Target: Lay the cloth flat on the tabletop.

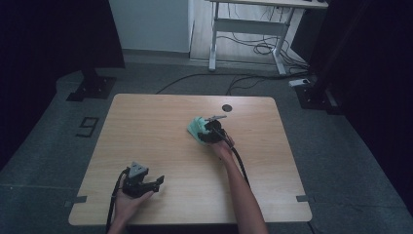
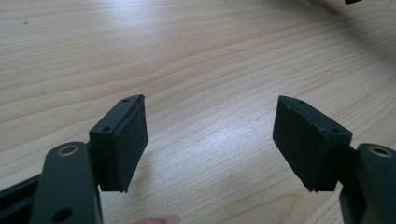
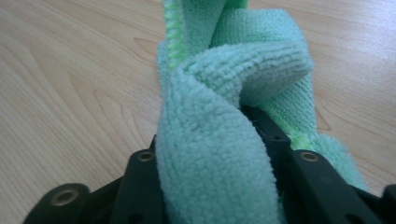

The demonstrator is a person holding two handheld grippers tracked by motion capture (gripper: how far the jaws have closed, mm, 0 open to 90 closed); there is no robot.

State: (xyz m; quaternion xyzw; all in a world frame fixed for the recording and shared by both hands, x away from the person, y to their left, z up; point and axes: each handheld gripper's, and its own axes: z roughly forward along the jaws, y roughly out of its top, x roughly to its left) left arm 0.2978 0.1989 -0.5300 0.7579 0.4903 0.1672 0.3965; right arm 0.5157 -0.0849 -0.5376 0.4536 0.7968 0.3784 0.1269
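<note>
- Green terry cloth [image 3: 219, 140] is lying bunched on the wooden worktop [image 1: 160, 141], a little past its middle and toward the far right.
- The right gripper [image 1: 207, 132] is clamping a thick fold of the cloth between its jaws.
- The left gripper [image 2: 210, 140] is resting near the front left edge, well apart from the cloth, with its jaws standing wide and nothing between them.
- A small dark disc [image 1: 226, 108] is lying near the far edge.

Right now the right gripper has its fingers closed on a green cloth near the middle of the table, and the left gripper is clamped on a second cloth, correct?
Not quite. The left gripper holds nothing: the left gripper view shows its fingers wide apart over bare table. The right gripper does grip the green cloth.
</note>
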